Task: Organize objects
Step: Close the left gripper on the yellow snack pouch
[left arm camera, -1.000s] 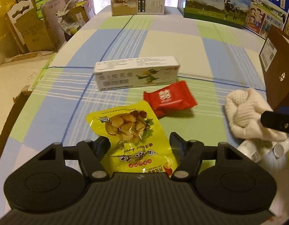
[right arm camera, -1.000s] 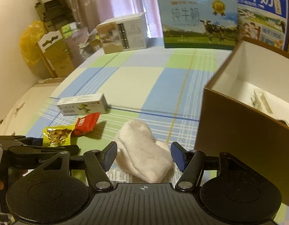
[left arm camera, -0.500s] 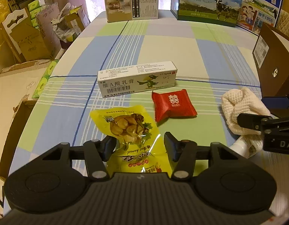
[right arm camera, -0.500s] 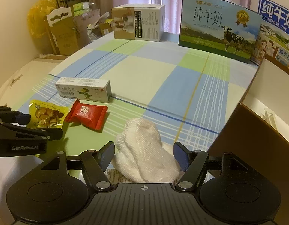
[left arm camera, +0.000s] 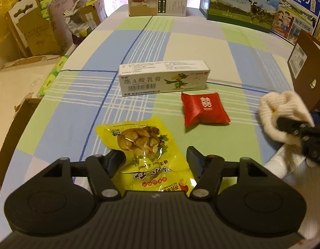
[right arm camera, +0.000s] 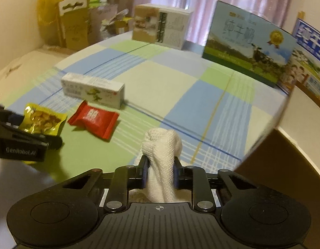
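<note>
Checked cloth; right tongs pinch knitted sock

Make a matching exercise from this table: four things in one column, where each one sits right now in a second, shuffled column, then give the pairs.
Things
1. white sock
2. yellow snack packet
3. red packet
4. ointment box

Places
A. lying between the open fingers of the left gripper
B. on the cloth just behind the red packet
C. clamped in the right gripper
D. loose on the cloth between the box and the sock

Pairs: 1-C, 2-A, 3-D, 4-B
</note>
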Tool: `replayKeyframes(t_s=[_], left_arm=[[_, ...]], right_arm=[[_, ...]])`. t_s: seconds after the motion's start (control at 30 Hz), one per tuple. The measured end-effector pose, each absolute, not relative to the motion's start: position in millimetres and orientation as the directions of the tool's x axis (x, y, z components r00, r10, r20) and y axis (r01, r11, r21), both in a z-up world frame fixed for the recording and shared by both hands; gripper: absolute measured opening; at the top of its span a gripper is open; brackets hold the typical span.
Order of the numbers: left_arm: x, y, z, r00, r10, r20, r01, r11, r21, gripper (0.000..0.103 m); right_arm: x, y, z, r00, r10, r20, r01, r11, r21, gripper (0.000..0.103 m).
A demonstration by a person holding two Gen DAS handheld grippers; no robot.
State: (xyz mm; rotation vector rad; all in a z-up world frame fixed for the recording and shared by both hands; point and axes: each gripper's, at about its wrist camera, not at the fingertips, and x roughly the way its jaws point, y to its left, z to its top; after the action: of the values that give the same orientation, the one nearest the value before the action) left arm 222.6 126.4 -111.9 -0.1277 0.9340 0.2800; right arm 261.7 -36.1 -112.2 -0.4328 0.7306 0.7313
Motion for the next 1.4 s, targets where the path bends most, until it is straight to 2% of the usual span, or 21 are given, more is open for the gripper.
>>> replayKeyframes(t_s=[0.1,0.23,0.43,0.47,0.57,0.97,1.4], left_arm=[[221.1,131.2,-111.3,0.566,0.18,-0.805,-0.318,0.948,-0.011,0.064],[220.9,138.8,-111.2,0.561,0.176,-0.809,-0.361,0.932,-0.048,0.077],[224.5,138.4,-112.8,0.56,0.199,-0.804,-0.376,0.926,-0.032,0.08],[224.7,138.0,-113.2,0.56,0.201,-0.804,-0.374,0.927,-0.029,0.078],[224.4,132.2,-112.6,0.563,0.227,-0.795,-0.346,0.938,0.023,0.066],[204.7,99.4,-105.4,0.552,0.144,-0.821,-0.188,0.981,0.046,0.059],[157.5,56.2,-98.4,0.549,-0.003,-0.836,-0.075,0.996,-0.052,0.053]], right_arm=[[264.8,-46.1,-104.2,0.532,0.455,-0.714,-0.704,0.707,-0.074,0.019],[266.5,-59.8,-93.1,0.537,0.472,-0.699,-0.675,0.737,-0.021,0.019],[258.5,-76.4,-78.7,0.551,0.493,-0.673,-0.657,0.753,0.014,0.019],[256.0,-79.3,-75.9,0.554,0.498,-0.667,-0.655,0.756,0.02,0.019],[248.2,-87.5,-69.1,0.56,0.511,-0.652,-0.651,0.758,0.036,0.019],[207.9,-140.9,-58.3,0.565,0.5,-0.656,-0.588,0.802,0.105,0.019],[172.0,-214.5,-76.7,0.555,0.421,-0.718,-0.435,0.882,0.181,0.019]])
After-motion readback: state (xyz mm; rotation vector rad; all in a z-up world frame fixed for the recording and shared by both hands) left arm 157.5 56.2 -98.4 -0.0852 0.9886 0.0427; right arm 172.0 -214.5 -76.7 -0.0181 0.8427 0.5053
